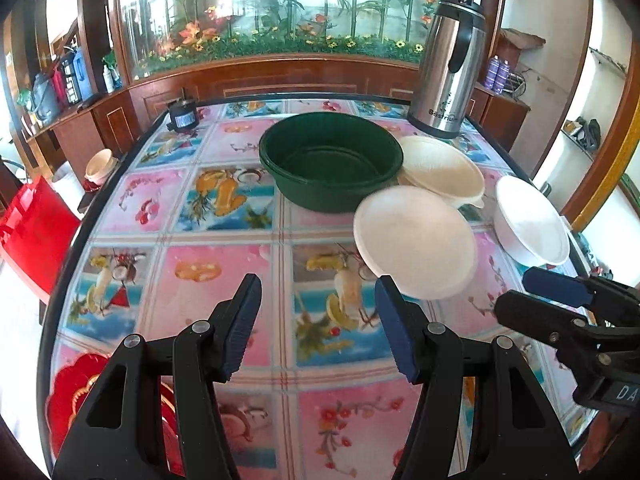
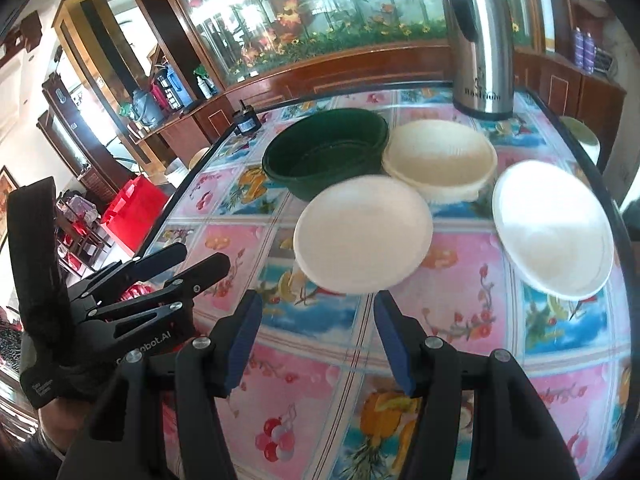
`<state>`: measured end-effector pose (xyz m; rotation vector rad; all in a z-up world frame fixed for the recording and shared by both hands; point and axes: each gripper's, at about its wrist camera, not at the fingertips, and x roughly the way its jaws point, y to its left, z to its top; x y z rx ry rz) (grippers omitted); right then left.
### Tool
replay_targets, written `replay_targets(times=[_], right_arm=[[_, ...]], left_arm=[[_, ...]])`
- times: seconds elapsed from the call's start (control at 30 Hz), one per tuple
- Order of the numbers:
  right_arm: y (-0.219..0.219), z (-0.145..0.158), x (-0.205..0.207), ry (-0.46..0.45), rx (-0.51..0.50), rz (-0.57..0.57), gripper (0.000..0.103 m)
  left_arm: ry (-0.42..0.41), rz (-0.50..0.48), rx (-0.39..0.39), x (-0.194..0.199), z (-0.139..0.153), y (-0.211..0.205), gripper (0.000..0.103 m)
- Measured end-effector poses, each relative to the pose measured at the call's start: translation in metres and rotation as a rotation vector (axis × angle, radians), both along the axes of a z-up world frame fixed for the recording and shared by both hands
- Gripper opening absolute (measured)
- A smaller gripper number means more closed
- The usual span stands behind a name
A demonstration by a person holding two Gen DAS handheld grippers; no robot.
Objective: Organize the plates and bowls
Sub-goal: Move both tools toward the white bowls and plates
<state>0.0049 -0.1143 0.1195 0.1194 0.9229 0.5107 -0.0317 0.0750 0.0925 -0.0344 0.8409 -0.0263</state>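
Both tools spread, nothing between the pads: left tool [image 1: 318, 320], right tool [image 2: 316, 334]. Hovered over the patterned counter [image 2: 460, 280], angled down. Nearest white plate [image 2: 362, 232] lay just beyond the right tool at twelve o'clock; from the left tool, at one o'clock [image 1: 414, 240]. Right tool judged the nearer. Round, so no long axis to align. Second white plate [image 2: 554, 226] at two o'clock; cream bowl [image 2: 440, 160] and green basin [image 2: 324, 152] beyond, touching.
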Motion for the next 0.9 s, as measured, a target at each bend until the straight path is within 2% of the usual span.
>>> replay_targets(times=[0.2, 0.9], right_arm=[[-0.004, -0.002, 0.015, 0.011, 0.008, -0.022, 0.06], [0.01, -0.007, 0.042, 0.022, -0.031, 0.004, 0.06]], left_arm=[[-0.007, 0.022, -0.004, 0.014, 0.001, 0.007, 0.059], [0.003, 0.036, 0.025, 0.043, -0.006, 0.01, 0.059]])
